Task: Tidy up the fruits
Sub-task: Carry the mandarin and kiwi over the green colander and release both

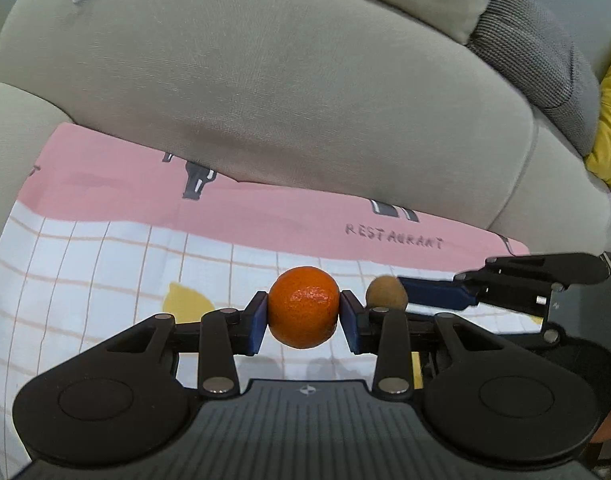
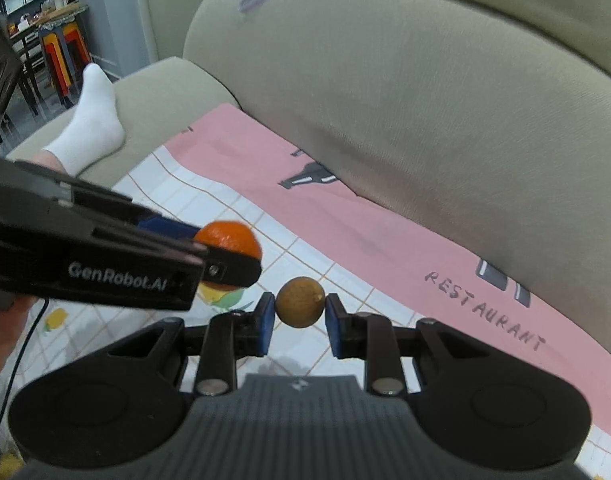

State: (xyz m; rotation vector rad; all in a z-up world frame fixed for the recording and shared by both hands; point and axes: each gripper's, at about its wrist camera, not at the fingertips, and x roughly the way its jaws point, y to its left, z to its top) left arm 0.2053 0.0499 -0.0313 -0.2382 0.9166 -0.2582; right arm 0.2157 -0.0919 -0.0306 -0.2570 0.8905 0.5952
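You're in a home living room: a beige sofa [image 2: 425, 92] under a printed cloth [image 2: 385, 248], someone's socked foot [image 2: 93, 120], stacked stools [image 2: 63, 56] behind.

Orange [image 1: 303, 307] and brown round fruit [image 2: 300, 302], each held aloft.

Beige sofa [image 1: 305, 80]; pink-and-white cloth [image 1: 105, 208] on seat; white-socked foot [image 2: 91, 120] on armrest; yellow fabric [image 1: 609, 128].

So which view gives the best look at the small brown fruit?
The right wrist view: the brown fruit sits centred and sharp between the right tool's pads. In the left wrist view it is smaller, blurred and partly hidden behind the left tool's linkage.
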